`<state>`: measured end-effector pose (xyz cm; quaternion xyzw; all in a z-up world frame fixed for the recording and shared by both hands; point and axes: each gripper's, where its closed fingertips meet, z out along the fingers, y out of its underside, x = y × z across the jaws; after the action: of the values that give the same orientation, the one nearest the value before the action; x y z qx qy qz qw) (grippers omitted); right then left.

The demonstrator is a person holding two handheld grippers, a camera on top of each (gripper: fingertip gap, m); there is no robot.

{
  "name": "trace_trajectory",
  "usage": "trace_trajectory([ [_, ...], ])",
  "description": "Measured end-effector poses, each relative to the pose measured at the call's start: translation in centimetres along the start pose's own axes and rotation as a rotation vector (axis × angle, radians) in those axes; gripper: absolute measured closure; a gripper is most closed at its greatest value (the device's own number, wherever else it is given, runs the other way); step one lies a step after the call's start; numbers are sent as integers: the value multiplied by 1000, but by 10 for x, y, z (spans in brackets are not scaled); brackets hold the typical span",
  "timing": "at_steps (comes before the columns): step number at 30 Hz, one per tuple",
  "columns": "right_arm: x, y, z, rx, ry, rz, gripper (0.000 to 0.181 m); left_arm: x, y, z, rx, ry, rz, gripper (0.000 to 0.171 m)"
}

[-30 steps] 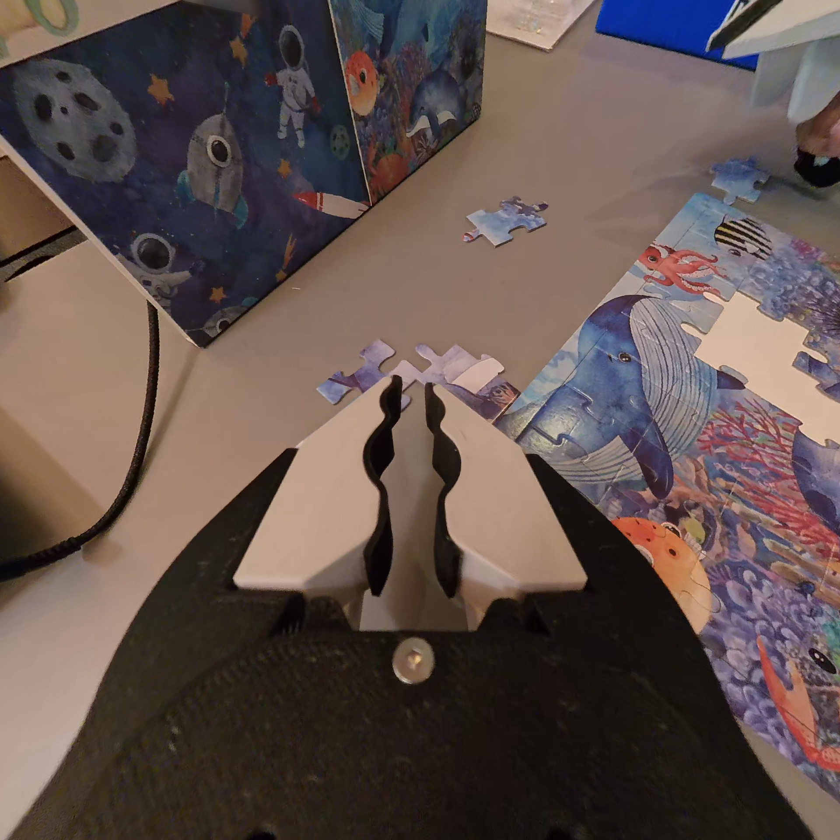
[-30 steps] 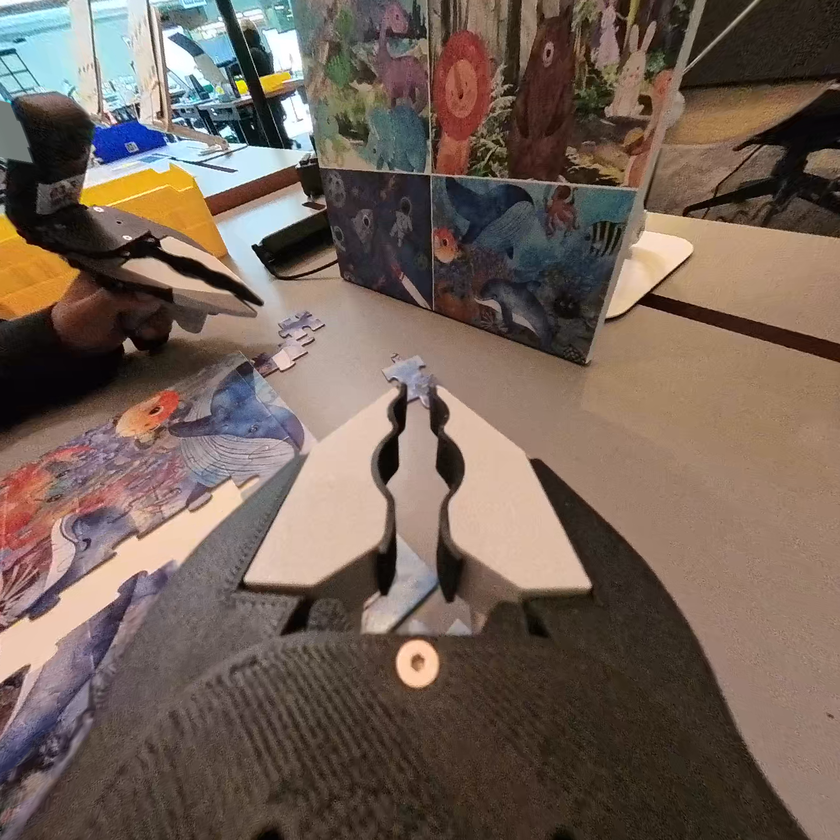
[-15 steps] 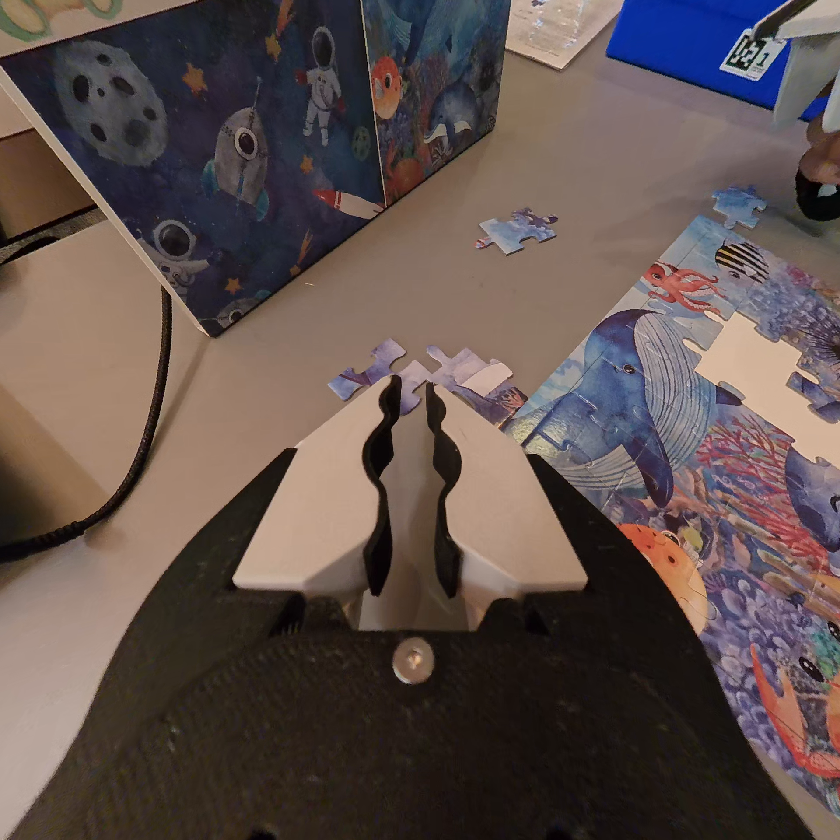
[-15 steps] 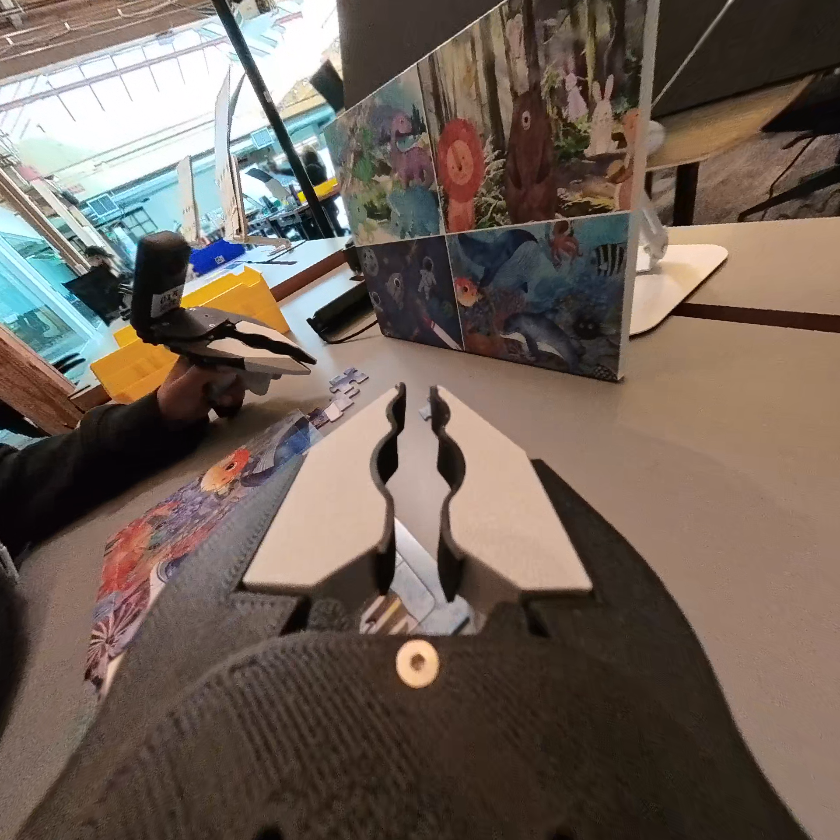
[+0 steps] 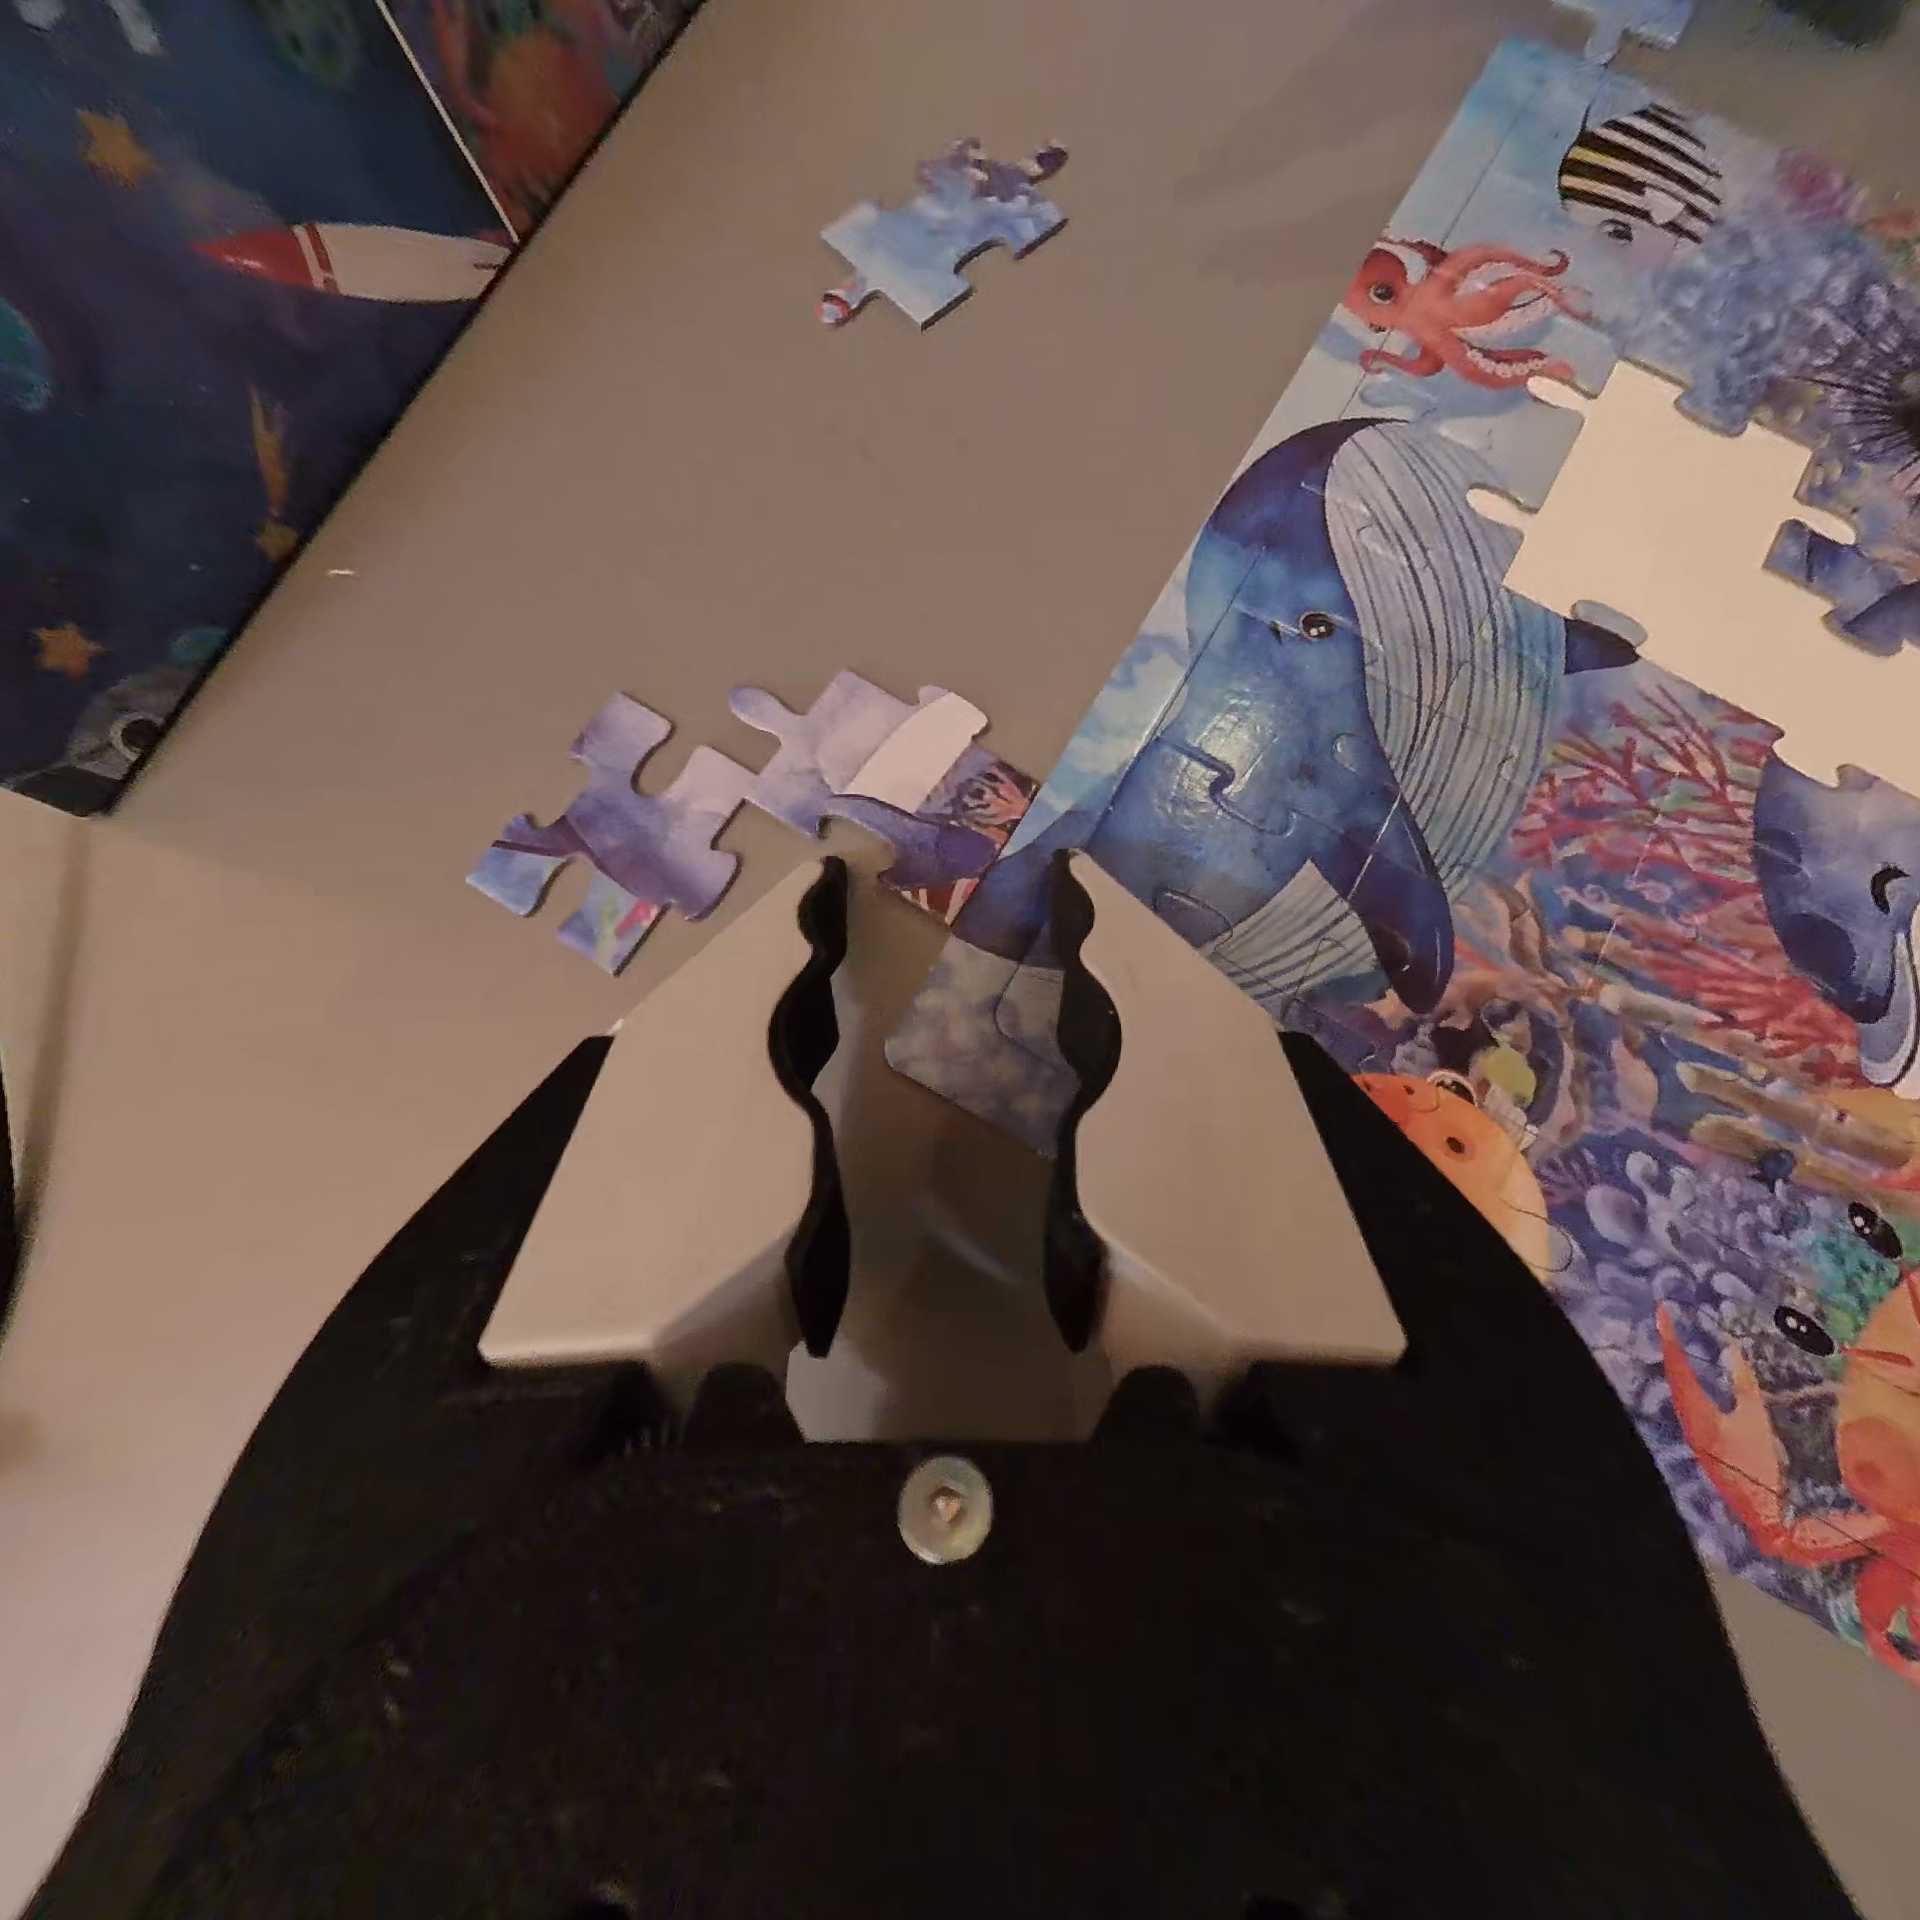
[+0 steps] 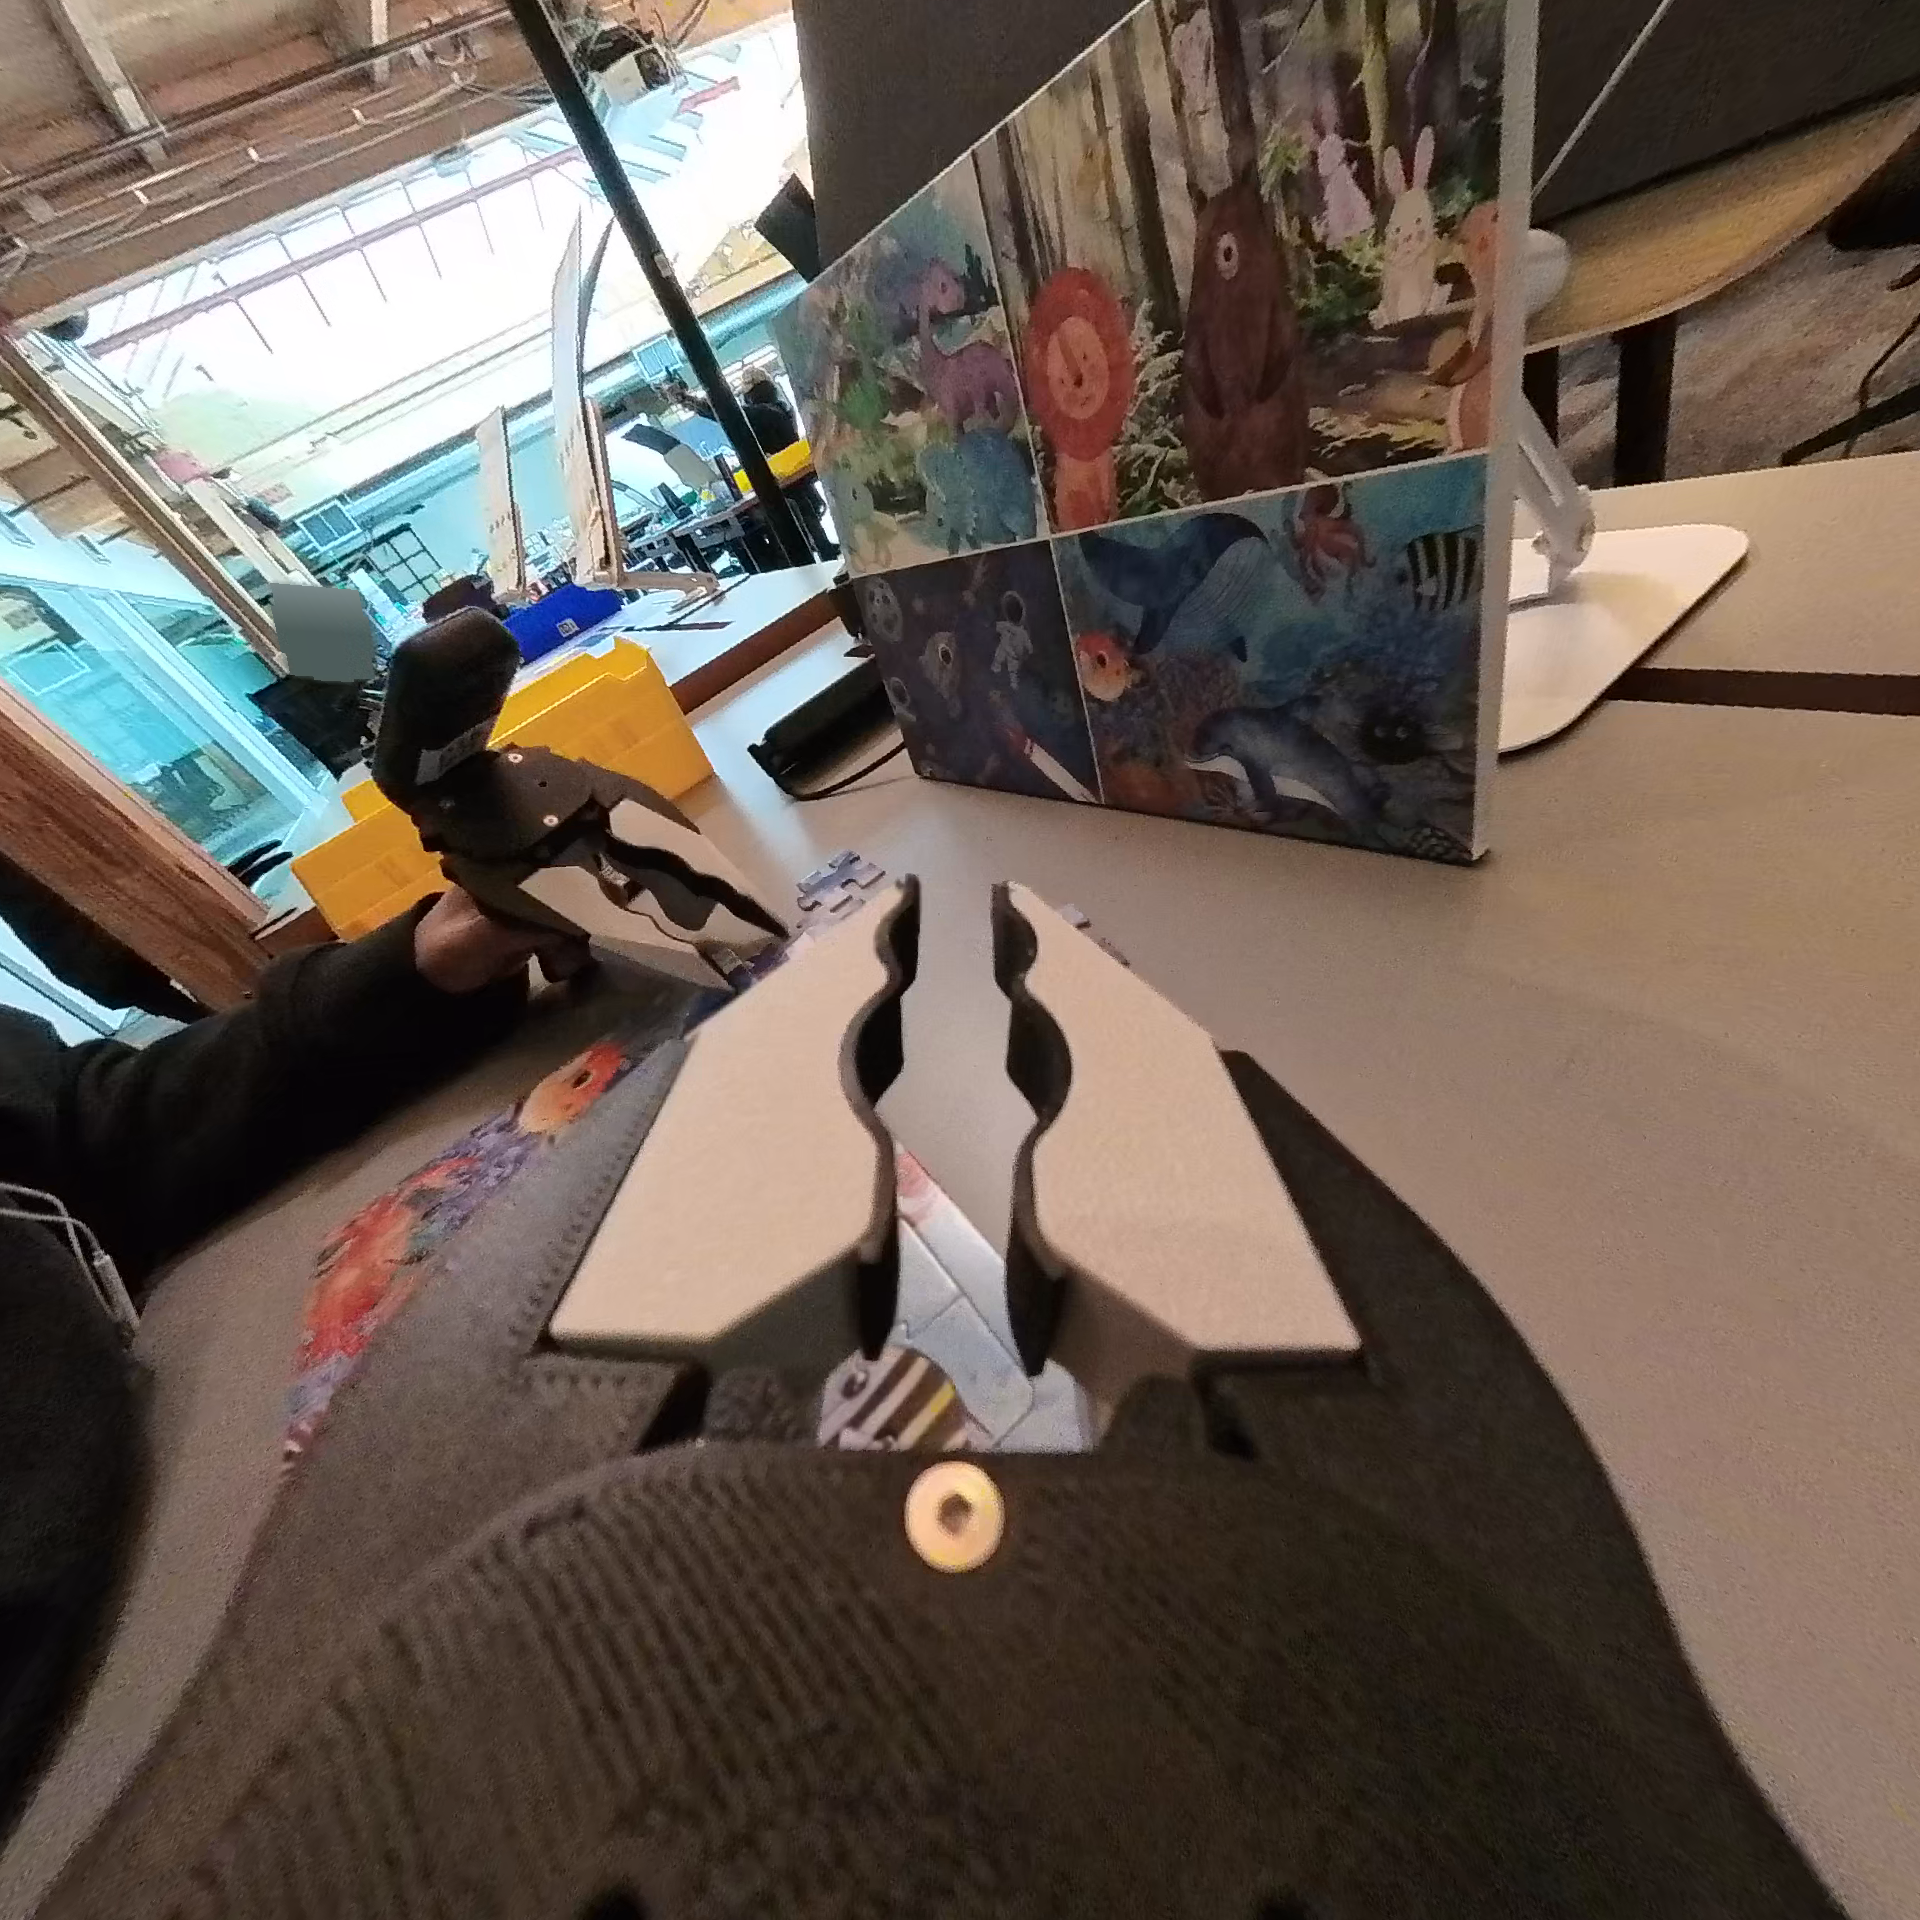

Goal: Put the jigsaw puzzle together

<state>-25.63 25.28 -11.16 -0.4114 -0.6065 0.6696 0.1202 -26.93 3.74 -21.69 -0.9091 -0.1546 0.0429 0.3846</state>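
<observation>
The part-built sea jigsaw lies at the right in the left wrist view, with a white gap in it. Three loose pieces lie at its near left corner, and another loose piece lies farther off. My left gripper is open and empty, low over that corner, its tips beside the nearest loose piece. My right gripper is nearly shut and empty, above the jigsaw's far side. The left gripper also shows in the right wrist view.
The picture box stands upright behind the pieces; its space-art side fills the upper left of the left wrist view. A white monitor foot, a yellow bin and a black cable block are beyond. A dark sleeve crosses the left. Tip to tip, the grippers are about 25 cm apart. Measured from the fingertips, the part-built sea jigsaw is 7 cm or so from the left gripper and 20 cm from the right. The loose piece is about equally far from each gripper, around 15 cm.
My left gripper has opened and moved forward and lower, towards the loose pieces at the jigsaw's corner. My right gripper has tilted up a little, its jaws unchanged.
</observation>
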Motion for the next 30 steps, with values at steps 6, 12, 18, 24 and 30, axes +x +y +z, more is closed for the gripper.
trace_trajectory([
  [6, 1, 1, 0, -16, 27, -42, 169, -1, -2, 2, 3, -4, -42, 140],
  [12, -1, 4, 3, -31, 18, -46, 169, -5, -2, 1, 8, -17, -72, 159],
  [18, -3, 5, 3, -39, 19, -58, 169, -12, -4, -1, 23, -49, -97, 171],
  [24, -4, 4, 3, -34, 14, -56, 170, -52, -6, -16, 101, -234, -217, 124],
  [30, -7, 4, 5, -36, 5, -54, 169, -57, 6, -8, 16, -243, -258, 110],
])
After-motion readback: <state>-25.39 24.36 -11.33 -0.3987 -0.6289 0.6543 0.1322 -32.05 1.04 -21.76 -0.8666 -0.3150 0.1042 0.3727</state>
